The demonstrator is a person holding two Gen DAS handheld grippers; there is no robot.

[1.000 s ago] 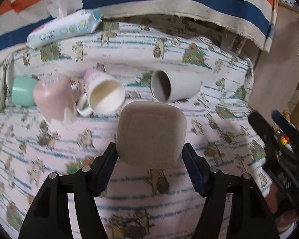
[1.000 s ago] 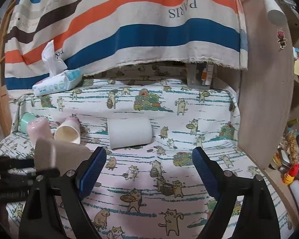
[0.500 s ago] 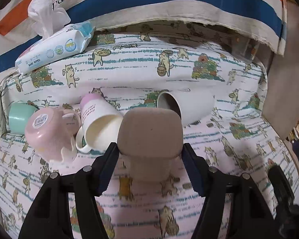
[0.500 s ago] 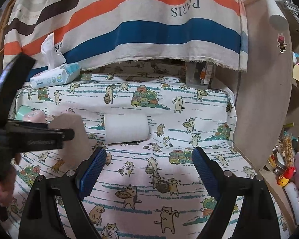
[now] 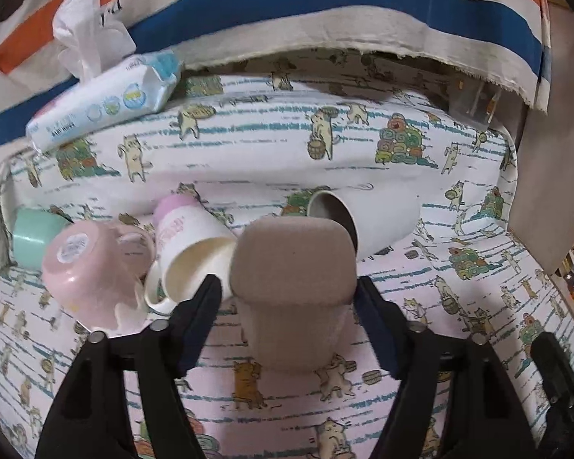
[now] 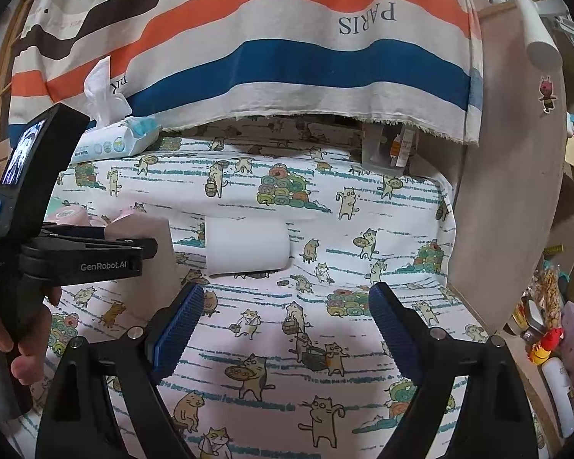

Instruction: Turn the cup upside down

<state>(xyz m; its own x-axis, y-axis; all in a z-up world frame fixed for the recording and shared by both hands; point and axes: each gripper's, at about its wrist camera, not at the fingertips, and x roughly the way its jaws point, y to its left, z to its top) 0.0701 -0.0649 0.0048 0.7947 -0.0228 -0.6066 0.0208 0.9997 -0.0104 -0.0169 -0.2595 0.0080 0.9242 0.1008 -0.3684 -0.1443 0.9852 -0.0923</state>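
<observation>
On the cat-print desk (image 5: 459,199), the left gripper (image 5: 287,298) is clamping the beige cup (image 5: 292,267) base-up; the white cup (image 5: 367,225) is lying empty behind, and the right gripper (image 6: 285,317) is hanging wide

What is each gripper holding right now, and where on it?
The left gripper holds the beige cup by its opposite side walls near the base, bottom up. The right gripper is open and holds nothing.

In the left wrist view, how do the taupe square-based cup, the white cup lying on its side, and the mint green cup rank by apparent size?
1. Taupe square-based cup, held in the left gripper, nearest the camera, which enlarges it.
2. White cup lying on its side.
3. Mint green cup, partly hidden.
</observation>
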